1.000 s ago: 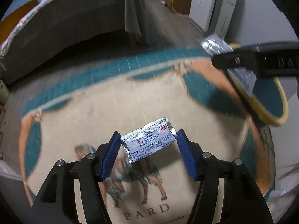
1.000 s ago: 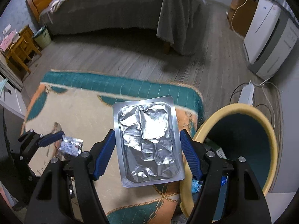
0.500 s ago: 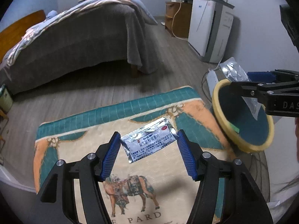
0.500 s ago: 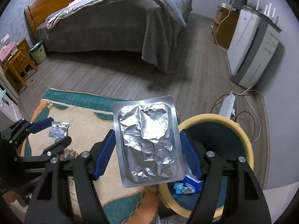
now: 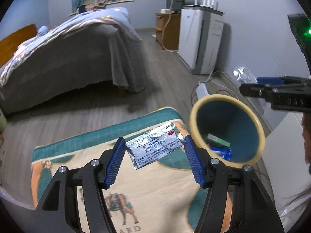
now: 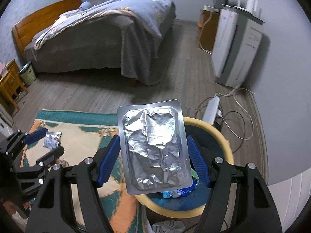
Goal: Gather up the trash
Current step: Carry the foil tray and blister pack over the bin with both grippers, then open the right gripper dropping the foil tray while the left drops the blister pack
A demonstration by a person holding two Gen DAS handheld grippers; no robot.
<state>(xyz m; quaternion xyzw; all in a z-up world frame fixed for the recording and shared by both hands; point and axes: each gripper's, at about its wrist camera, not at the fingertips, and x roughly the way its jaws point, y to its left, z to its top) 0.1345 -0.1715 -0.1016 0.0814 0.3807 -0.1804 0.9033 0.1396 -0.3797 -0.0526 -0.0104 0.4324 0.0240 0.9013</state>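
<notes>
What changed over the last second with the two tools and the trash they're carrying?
Both tools lifted away from the rug. The right tool carried its foil blister pack over the yellow-rimmed bin; the left tool brought its medicine sachet beside that bin. Nothing was released: each tool grips the same item as before.

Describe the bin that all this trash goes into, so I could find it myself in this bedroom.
Start from the bed and look across the wooden floor to the patterned rug. The bin stands just off the rug's corner, near the white power strip. It is round with a pale yellow rim and a dark teal inside, unlike the small green pail beside the bed.
</notes>
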